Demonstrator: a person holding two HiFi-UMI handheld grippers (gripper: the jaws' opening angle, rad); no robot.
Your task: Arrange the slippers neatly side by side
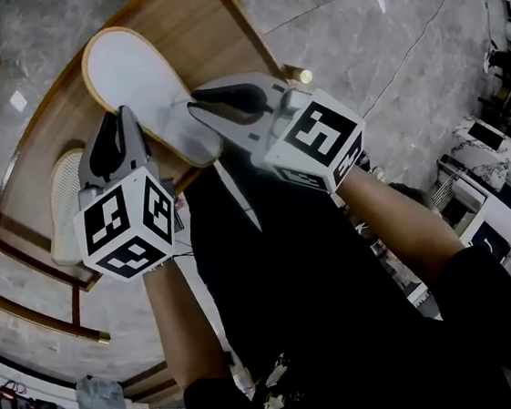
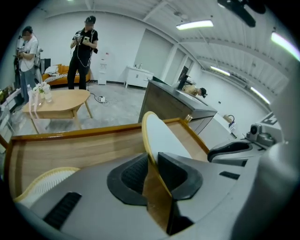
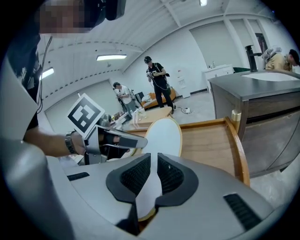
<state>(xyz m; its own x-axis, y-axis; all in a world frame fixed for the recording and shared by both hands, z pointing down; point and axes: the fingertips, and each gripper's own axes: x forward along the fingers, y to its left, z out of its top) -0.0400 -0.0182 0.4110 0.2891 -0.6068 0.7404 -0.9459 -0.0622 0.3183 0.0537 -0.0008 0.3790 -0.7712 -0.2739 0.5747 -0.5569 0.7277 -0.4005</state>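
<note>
A slipper point(image 1: 136, 80) with a white sole and a yellow rim is held sole-up over a wooden rimmed table point(image 1: 203, 26). My right gripper point(image 1: 212, 103) is shut on its near end; in the right gripper view both pads point(image 3: 171, 176) press the white sole point(image 3: 164, 136). My left gripper point(image 1: 123, 122) is at the slipper's left side. In the left gripper view the rim point(image 2: 164, 136) runs edge-on between the jaws of the left gripper point(image 2: 151, 164), with wood showing in the gap beside it. The second slipper point(image 1: 65, 207) point(image 2: 44, 180), ribbed and cream, lies on the table's left.
The table's raised wooden rim point(image 2: 75, 133) point(image 3: 236, 140) runs all round. A grey cabinet point(image 2: 173, 105) stands just beyond it. Two people and a low wooden table point(image 2: 61, 103) are farther off. Desks with clutter point(image 1: 496, 144) stand to the right on the marble floor.
</note>
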